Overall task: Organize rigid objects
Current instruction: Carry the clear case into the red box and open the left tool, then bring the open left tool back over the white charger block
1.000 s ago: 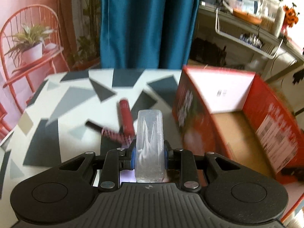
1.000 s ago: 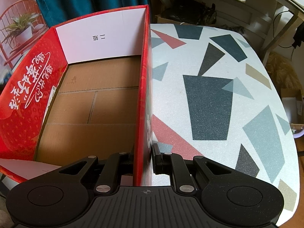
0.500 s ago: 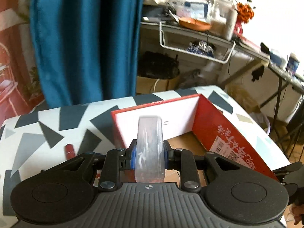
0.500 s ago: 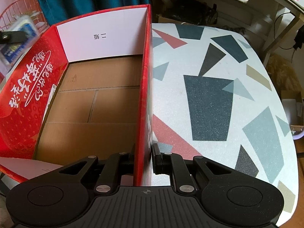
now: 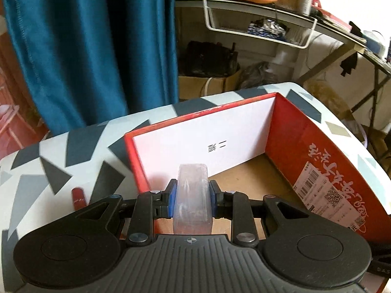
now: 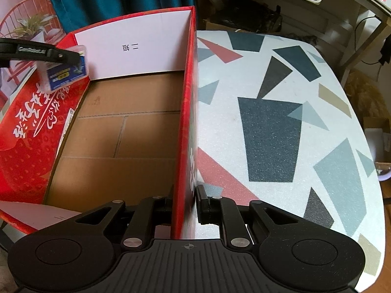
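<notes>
My left gripper (image 5: 192, 201) is shut on a clear plastic case (image 5: 193, 195), held over the near left corner of the open red cardboard box (image 5: 315, 146). From the right wrist view the same left gripper (image 6: 73, 57) comes in at the far left above the box rim, and the clear plastic case (image 6: 66, 73) shows a blue label. My right gripper (image 6: 185, 205) is shut on the box's right wall (image 6: 187, 122), one finger inside and one outside. The brown box floor (image 6: 117, 146) is bare. A red tube (image 5: 78, 196) lies on the table left of the box.
The table (image 6: 281, 122) has a white top with grey, dark and red shapes; its open part lies right of the box. A blue curtain (image 5: 92, 44) hangs behind, and cluttered shelves (image 5: 256, 24) stand beyond the far edge.
My left gripper has swung right with the clear case, from above the red tube to over the box. The right gripper has kept its hold on the box wall.
</notes>
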A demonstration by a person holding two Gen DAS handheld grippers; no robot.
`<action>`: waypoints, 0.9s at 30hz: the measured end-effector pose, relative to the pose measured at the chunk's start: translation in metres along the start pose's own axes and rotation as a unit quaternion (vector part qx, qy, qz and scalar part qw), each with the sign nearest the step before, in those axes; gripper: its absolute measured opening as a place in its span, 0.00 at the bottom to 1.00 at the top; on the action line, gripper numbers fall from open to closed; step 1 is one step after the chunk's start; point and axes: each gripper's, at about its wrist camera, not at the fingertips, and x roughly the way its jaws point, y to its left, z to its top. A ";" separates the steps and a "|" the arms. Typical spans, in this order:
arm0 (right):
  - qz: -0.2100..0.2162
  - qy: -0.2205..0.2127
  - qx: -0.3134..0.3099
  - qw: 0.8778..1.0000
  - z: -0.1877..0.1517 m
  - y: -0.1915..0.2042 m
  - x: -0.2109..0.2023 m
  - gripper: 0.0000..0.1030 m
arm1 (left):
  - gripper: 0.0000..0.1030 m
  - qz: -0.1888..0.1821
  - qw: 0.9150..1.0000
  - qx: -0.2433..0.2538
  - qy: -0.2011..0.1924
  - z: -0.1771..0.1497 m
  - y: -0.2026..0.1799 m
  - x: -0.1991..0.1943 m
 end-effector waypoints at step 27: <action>0.016 -0.003 0.012 1.000 0.001 -0.004 0.000 0.14 | 0.49 0.015 0.994 -0.098 -0.043 -0.082 0.086 -0.105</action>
